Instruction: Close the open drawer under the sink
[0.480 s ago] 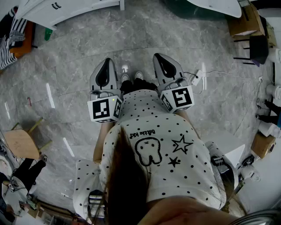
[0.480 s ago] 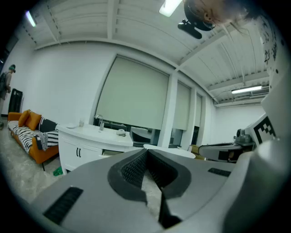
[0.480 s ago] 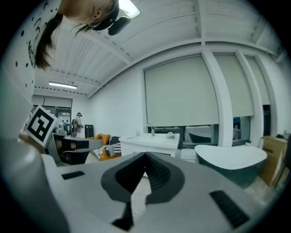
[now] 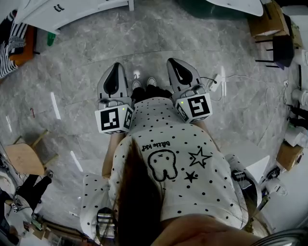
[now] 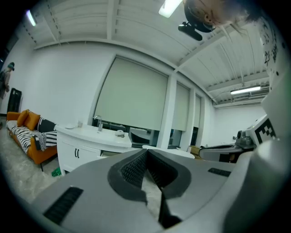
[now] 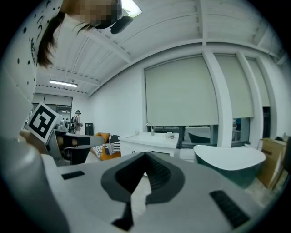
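The white sink cabinet (image 5: 86,145) with a faucet (image 5: 97,123) stands across the room, ahead and to the left in the left gripper view. It also shows as the white sink cabinet (image 6: 152,143) in the right gripper view and at the top left corner (image 4: 62,12) of the head view. A dark gap right of its two door handles may be the open drawer (image 5: 108,154); my jaw partly hides it. My left gripper (image 4: 117,66) (image 5: 146,152) and right gripper (image 4: 172,61) (image 6: 145,155) are held side by side over the grey floor, both shut and empty, far from the cabinet.
An orange sofa (image 5: 25,129) with a striped blanket stands left of the cabinet. A white-topped dark tub (image 6: 229,159) sits to the right, cardboard boxes (image 4: 267,24) beyond it. Cables (image 4: 217,82) lie on the floor; a wooden chair (image 4: 21,156) is at the left.
The head view has drifted slightly. Both grippers stay side by side and shut.
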Demonstrator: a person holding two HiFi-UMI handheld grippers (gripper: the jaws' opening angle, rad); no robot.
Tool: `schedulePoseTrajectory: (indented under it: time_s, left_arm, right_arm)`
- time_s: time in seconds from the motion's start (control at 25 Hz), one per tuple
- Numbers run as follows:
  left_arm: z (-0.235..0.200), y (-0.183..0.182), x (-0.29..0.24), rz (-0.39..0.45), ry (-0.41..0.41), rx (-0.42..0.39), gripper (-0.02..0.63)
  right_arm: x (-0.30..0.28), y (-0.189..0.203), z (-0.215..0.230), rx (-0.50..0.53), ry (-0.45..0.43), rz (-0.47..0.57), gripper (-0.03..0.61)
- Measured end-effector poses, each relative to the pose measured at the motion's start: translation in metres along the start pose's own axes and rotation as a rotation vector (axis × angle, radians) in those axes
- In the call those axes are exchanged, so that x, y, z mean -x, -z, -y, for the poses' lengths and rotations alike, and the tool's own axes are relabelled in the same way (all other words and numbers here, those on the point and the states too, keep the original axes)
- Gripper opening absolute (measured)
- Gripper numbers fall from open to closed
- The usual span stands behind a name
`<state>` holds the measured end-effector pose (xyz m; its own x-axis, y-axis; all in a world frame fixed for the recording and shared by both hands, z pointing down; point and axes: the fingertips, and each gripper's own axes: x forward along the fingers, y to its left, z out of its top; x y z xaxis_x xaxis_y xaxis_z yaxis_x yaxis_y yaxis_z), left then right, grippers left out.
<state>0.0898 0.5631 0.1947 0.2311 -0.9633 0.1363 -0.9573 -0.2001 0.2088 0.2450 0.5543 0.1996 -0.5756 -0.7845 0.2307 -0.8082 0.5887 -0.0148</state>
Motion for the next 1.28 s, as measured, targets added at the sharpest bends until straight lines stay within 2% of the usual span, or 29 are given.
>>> schedulePoseTrajectory:
  time_s: [0.68, 1.04, 1.28]
  left_arm:
    - [0.025, 0.013, -0.015, 0.034, -0.066, 0.015, 0.006]
    - [0.011, 0.014, -0.03, 0.04, -0.104, 0.013, 0.006]
    - [-0.014, 0.011, -0.053, 0.031, -0.088, 0.021, 0.006]
  right_arm:
    - [0.007, 0.01, 0.039, -0.007, -0.069, 0.035, 0.014]
    - [-0.011, 0.015, 0.05, -0.007, -0.083, 0.022, 0.014]
    - [-0.042, 0.014, 0.052, -0.018, -0.067, 0.007, 0.014]
